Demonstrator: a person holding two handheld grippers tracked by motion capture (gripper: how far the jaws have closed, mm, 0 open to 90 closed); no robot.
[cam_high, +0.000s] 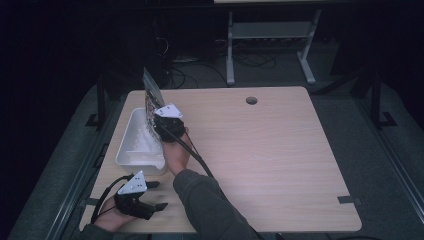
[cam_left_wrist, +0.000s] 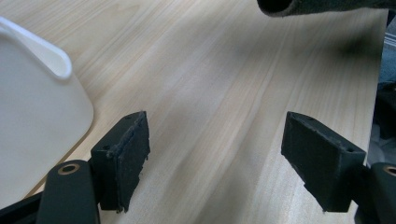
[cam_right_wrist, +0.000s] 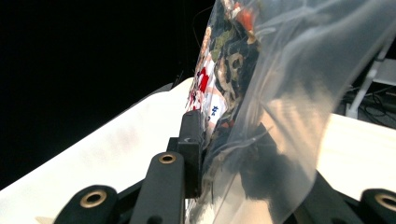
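A clear plastic bag with a multicoloured printed item inside (cam_right_wrist: 243, 79) is held upright at the far right edge of a white rectangular plastic bin (cam_high: 136, 142); its top rises above the bin toward the table's far left corner. In the high view the bag (cam_high: 151, 97) stands just beyond the gripper that holds it. The exact contents of the bag cannot be identified.

The right gripper (cam_high: 161, 124) is clamped on the lower part of the bag. In the right gripper view, the bag film is pressed against the left jaw, and the other jaw is hidden behind the plastic. The person's right hand (cam_high: 176, 152) holds this gripper, with a grey-green sleeve (cam_high: 210, 210) reaching in from the bottom edge.

The bin sits on the left side of a light wooden table (cam_high: 260, 150), with its long side running toward the far edge.

The left gripper (cam_high: 157, 195) rests near the table's near left corner, just in front of the bin. Its jaws stand wide apart with only bare table surface between them, as the left gripper view (cam_left_wrist: 215, 154) confirms. The bin corner (cam_left_wrist: 42, 116) appears beside its left jaw.
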